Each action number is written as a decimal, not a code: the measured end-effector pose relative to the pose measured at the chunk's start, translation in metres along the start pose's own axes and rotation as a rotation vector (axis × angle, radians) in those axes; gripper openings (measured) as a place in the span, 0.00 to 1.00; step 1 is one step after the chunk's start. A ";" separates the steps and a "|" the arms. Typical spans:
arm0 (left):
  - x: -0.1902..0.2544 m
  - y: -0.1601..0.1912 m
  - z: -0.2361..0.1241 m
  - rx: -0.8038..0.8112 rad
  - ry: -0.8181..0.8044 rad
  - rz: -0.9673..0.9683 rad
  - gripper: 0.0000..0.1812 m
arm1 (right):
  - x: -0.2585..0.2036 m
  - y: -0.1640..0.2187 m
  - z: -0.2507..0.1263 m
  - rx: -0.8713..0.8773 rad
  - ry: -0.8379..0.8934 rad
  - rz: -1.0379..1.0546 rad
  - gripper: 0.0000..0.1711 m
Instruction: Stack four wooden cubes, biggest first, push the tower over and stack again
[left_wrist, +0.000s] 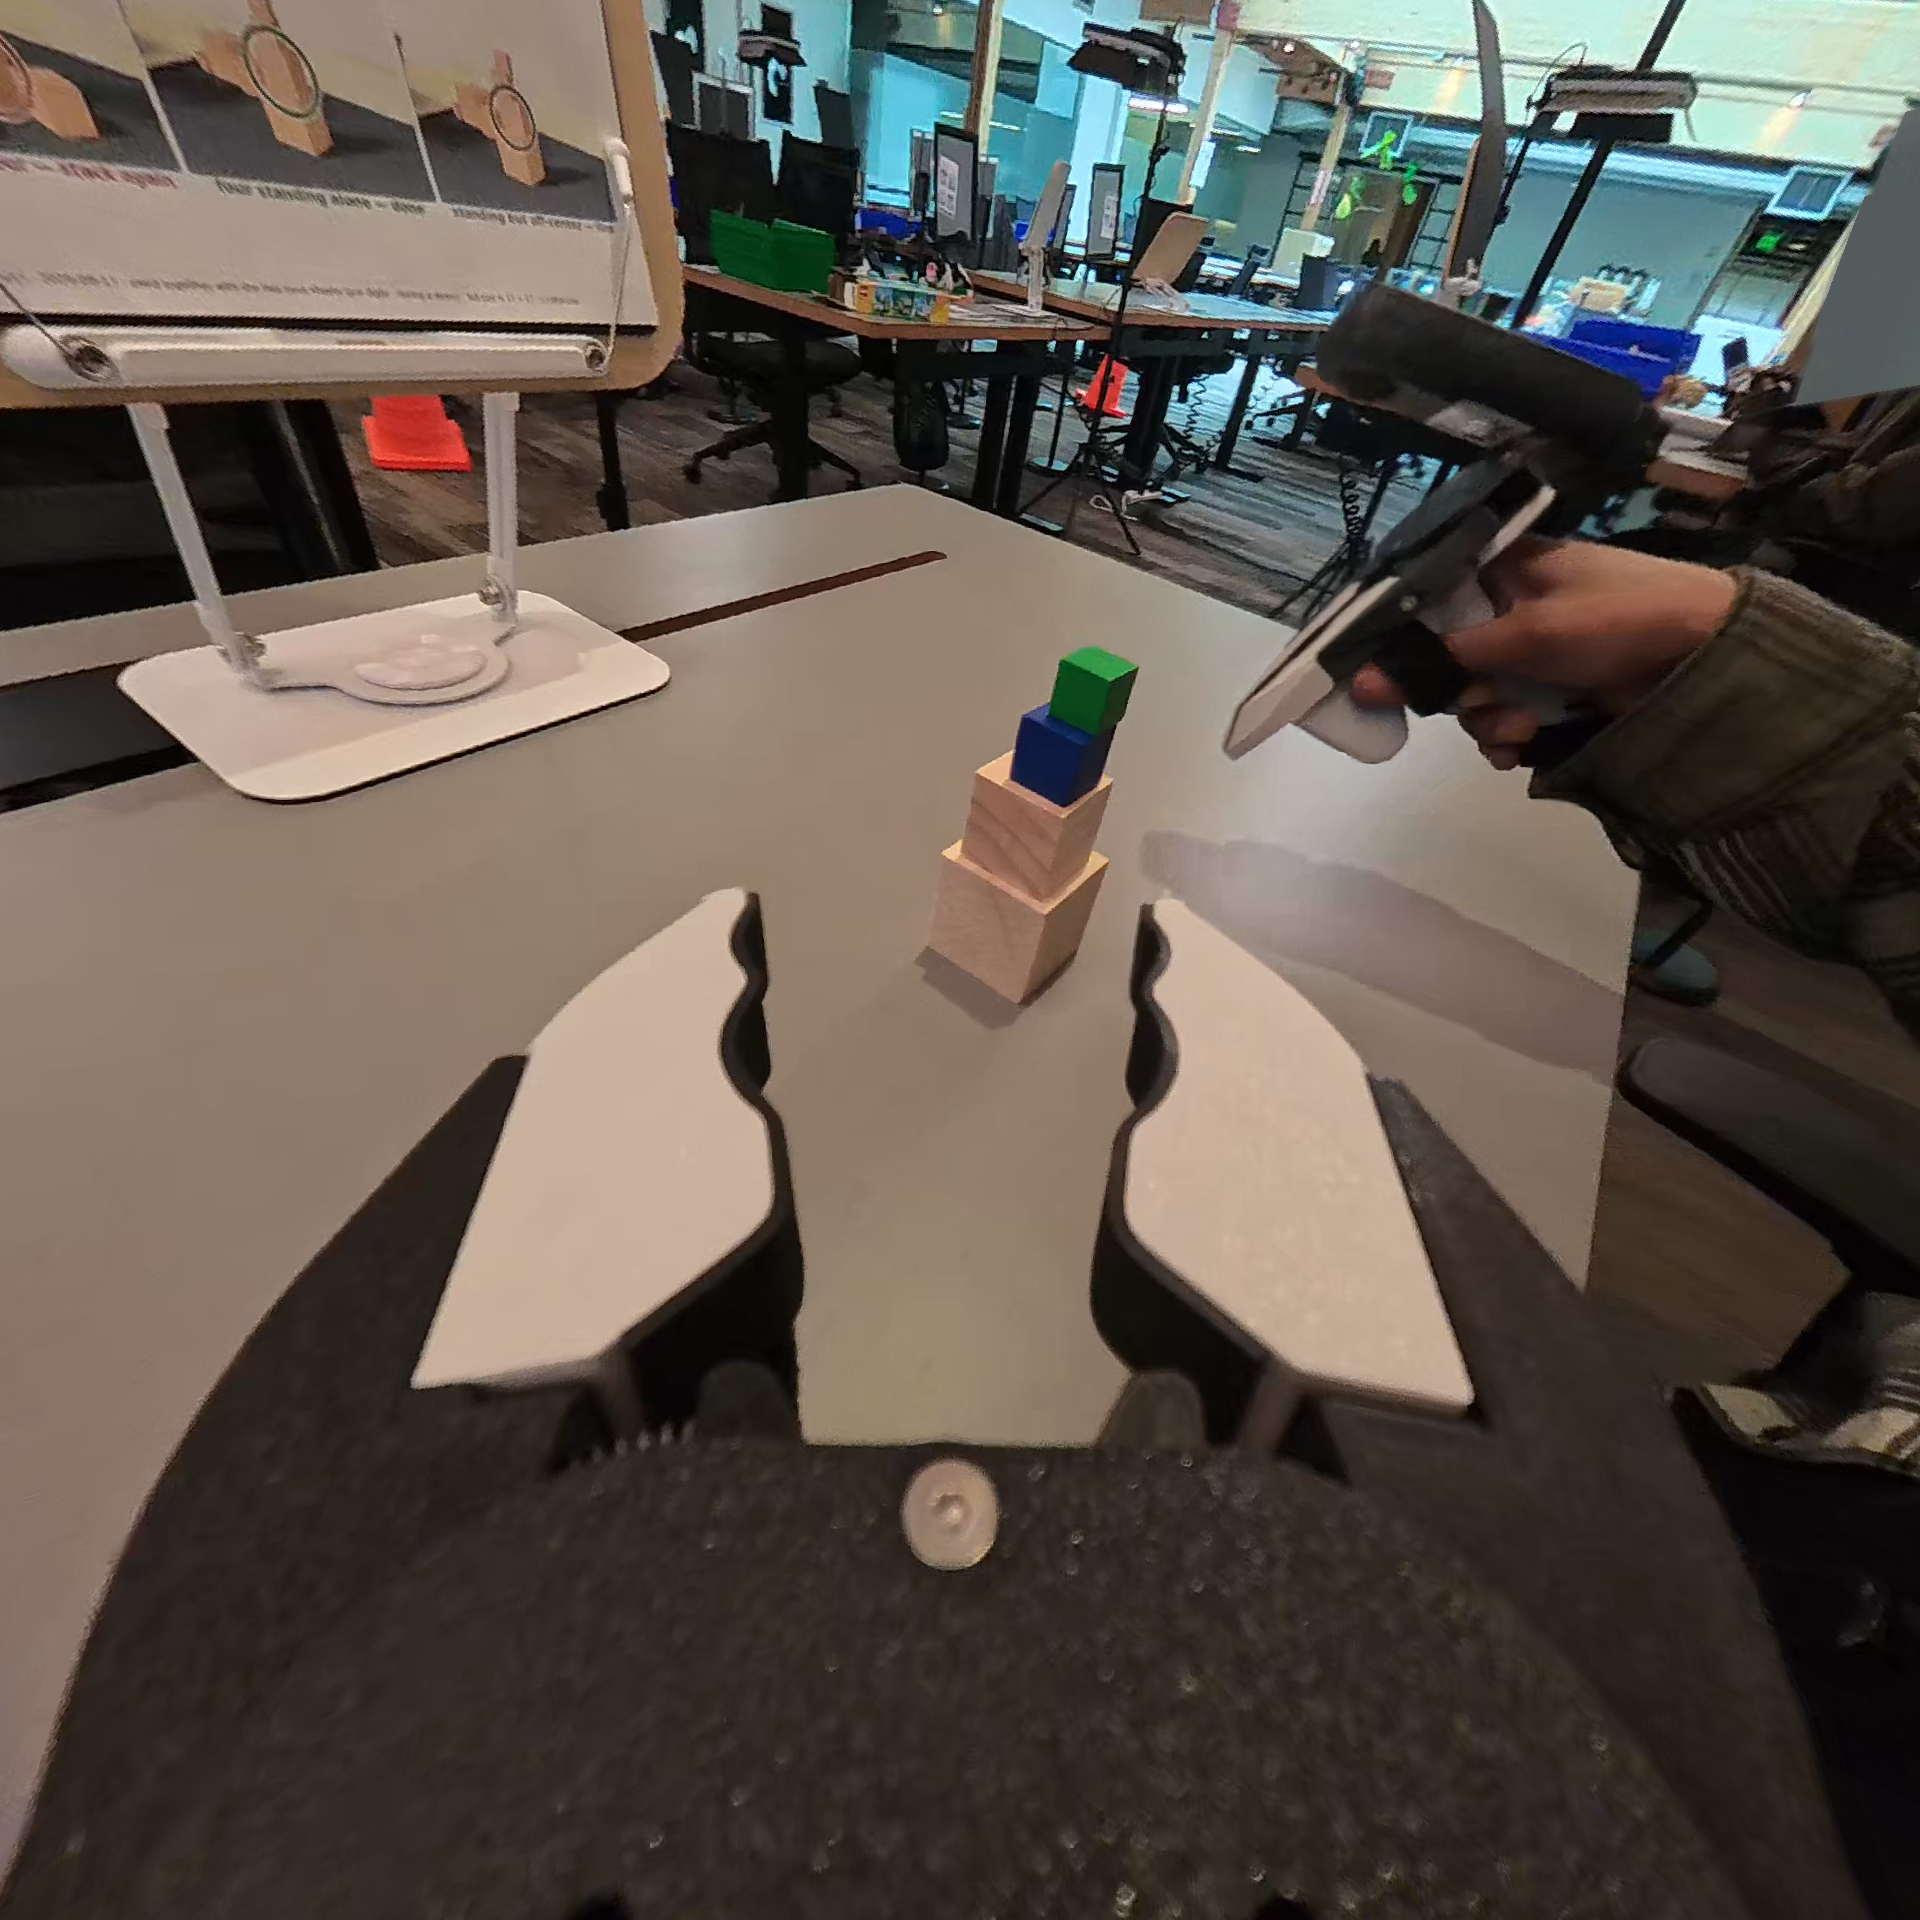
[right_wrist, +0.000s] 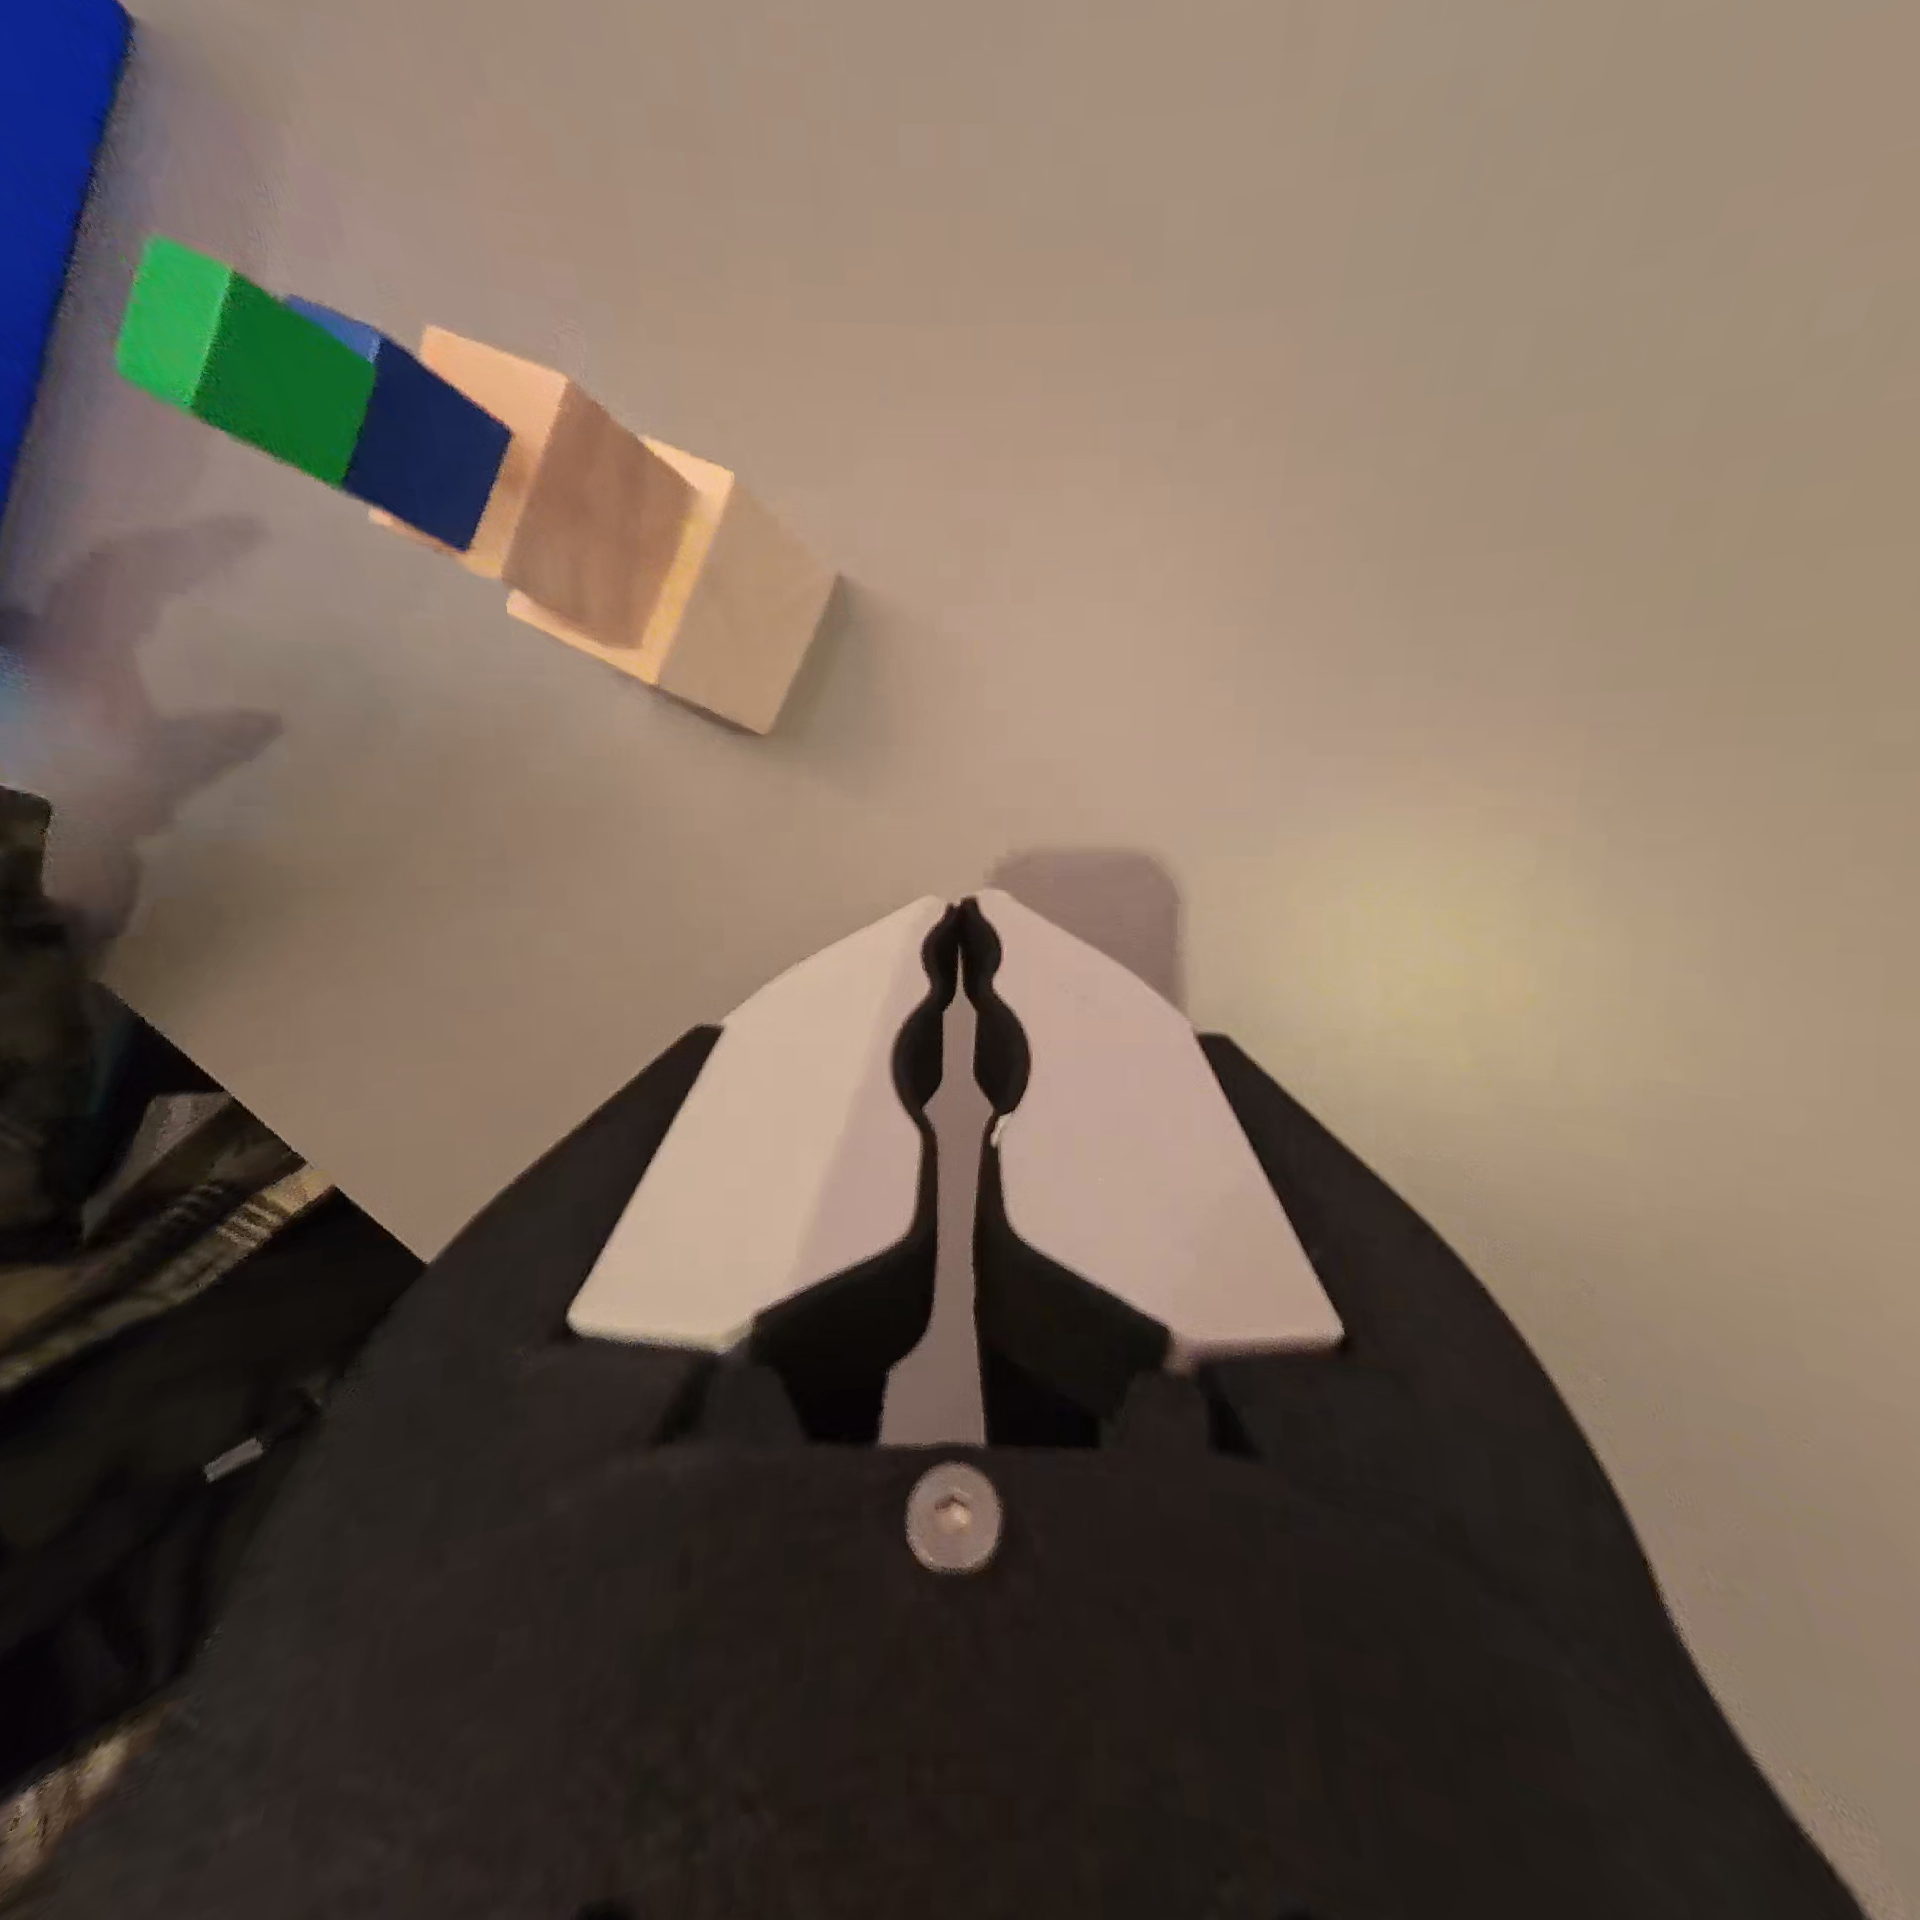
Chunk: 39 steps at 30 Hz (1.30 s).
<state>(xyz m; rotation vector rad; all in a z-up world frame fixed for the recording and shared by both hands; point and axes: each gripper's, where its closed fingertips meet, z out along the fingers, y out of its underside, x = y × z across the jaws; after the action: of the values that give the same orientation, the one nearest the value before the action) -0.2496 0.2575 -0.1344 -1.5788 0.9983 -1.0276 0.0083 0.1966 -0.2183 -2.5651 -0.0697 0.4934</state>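
Observation:
A tower of four cubes stands on the grey table (left_wrist: 416, 935): a big plain wooden cube (left_wrist: 1008, 925) at the bottom, a smaller plain wooden cube (left_wrist: 1034, 831), a blue cube (left_wrist: 1060, 753), and a green cube (left_wrist: 1091, 688) on top. My left gripper (left_wrist: 948, 920) is open and empty, just in front of the tower. My right gripper (left_wrist: 1236, 743) hangs in the air to the right of the tower top, apart from it. In the right wrist view it (right_wrist: 961, 906) is shut and empty, and the tower (right_wrist: 613, 540) lies up and left of it.
A white stand (left_wrist: 395, 686) holding an instruction sheet (left_wrist: 312, 156) sits at the back left of the table. A person's hand and green sleeve (left_wrist: 1704, 727) hold the right gripper. The table's right edge (left_wrist: 1621, 1039) is close to the tower. Desks and chairs stand beyond. Tip to tip, the grippers are about 30 centimeters apart. Left tips and right tips are each some 15 centimeters from the green cube (left_wrist: 1091, 688). Seen from the right wrist view (right_wrist: 135, 360) as well.

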 end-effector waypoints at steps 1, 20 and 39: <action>0.001 0.000 -0.002 -0.003 -0.002 0.012 0.37 | -0.003 -0.005 0.005 -0.012 0.013 0.012 0.00; 0.000 -0.004 -0.023 -0.008 0.024 0.018 0.35 | -0.088 -0.055 0.074 -0.118 -0.026 0.099 0.00; -0.002 0.027 -0.003 -0.136 0.057 0.027 0.38 | -0.076 -0.041 0.044 0.008 -0.097 -0.114 0.25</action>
<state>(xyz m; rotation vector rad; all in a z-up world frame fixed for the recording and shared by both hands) -0.2566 0.2528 -0.1608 -1.6487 1.1458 -1.0086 -0.0762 0.2422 -0.2073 -2.5112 -0.2459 0.5734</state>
